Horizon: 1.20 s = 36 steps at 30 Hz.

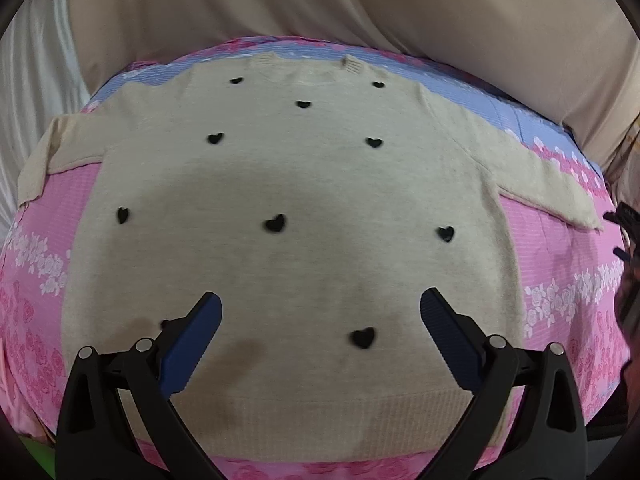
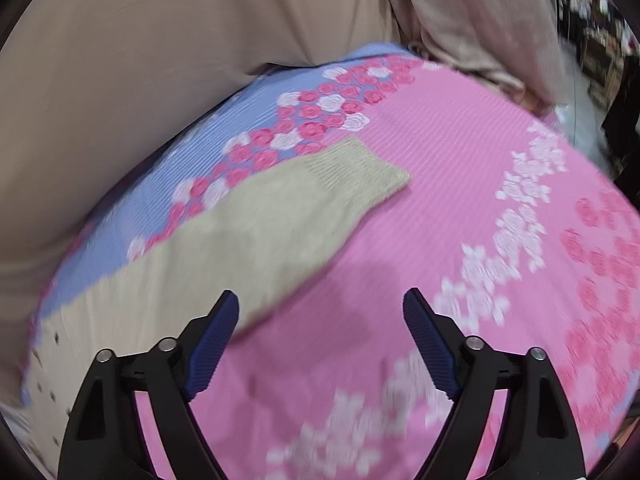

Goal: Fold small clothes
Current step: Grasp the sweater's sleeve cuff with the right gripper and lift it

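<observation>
Currently the beige knit sweater [image 1: 288,184] with small black hearts lies face up and spread flat, filling the centre of the left wrist frame, neckline toward the top, ribbed hem [image 1: 320,416] along the bottom. Both sleeves are laid out sideways: one runs to the left edge of that frame [image 1: 60,152], the other to the right [image 1: 552,196]. Judgement: laid out this way so each sleeve can be turned inward over the body as a first fold; no fold is made yet.

Left gripper [image 1: 320,308] hovers above the lower body of the sweater, blue pads wide apart, nothing between them, no contact visible.

Right gripper [image 2: 320,308] is over the far sleeve in the right wrist frame, which is motion-blurred. Jaws stand apart and hold nothing; the left-hand pad [image 2: 212,344] sits above the sleeve's lower edge, the other over bare bedding. The ribbed cuff [image 2: 360,168] lies in the upper centre, well apart from the pads. Likely heading for this sleeve.

Underneath: pink rose-print bedspread [image 2: 460,152] with a blue band [image 2: 160,184] behind the shoulders. Bare pink cloth surrounds the hem and both sleeves, so room for folding inward is good. A beige padded backrest [image 1: 280,0] rises close behind the neckline; clearance there is tight. White fabric [image 1: 32,80] hangs at upper left.
</observation>
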{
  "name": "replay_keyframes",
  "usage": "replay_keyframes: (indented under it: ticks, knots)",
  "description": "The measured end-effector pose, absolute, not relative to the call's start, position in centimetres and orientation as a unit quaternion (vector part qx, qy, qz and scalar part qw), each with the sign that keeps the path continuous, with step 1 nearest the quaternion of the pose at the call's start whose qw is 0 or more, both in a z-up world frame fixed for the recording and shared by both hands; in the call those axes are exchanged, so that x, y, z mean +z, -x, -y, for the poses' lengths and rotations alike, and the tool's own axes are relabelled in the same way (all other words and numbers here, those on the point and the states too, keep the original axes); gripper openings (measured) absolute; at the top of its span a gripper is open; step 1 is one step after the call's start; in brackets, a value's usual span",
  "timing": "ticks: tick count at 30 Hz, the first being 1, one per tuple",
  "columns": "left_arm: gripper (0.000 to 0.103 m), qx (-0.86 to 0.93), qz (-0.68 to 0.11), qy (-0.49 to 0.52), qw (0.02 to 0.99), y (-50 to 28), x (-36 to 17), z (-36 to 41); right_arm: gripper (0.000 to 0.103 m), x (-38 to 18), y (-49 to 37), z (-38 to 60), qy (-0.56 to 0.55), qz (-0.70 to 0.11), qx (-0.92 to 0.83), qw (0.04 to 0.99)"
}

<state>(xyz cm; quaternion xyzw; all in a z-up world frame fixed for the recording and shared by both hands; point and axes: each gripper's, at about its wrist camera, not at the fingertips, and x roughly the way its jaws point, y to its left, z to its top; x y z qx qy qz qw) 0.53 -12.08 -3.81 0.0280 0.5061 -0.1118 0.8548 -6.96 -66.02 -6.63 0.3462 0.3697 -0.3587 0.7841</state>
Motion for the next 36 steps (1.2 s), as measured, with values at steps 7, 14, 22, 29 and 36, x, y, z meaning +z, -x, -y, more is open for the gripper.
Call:
replay_keyframes:
  ticks: [7, 14, 22, 29, 36]
  knots:
    - [0.097, -0.11, -0.521, -0.042, 0.845, -0.1, -4.5, 16.5, 0.059, -10.3, 3.9, 71.3, -0.375, -0.388, -0.363, 0.76]
    - [0.097, -0.11, -0.535, -0.046, 0.836, 0.5, -5.4, 17.7, 0.013, -9.3, 2.8, 71.9, -0.405, -0.346, -0.316, 0.785]
    - [0.097, -0.108, -0.529, -0.031, 0.841, 0.2, -4.8, 16.0, 0.013, 1.2, -0.5, 66.0, -0.393, -0.253, -0.195, 0.862]
    - [0.097, -0.098, -0.519, -0.008, 0.849, -0.5, -3.9, 12.3, 0.013, 9.6, -8.3, 54.0, -0.349, -0.234, -0.03, 0.907]
    - [0.097, -0.061, -0.512, 0.023, 0.856, -1.8, -3.6, 6.8, 0.013, 9.6, -17.5, 37.4, -0.285, -0.293, 0.091, 0.908]
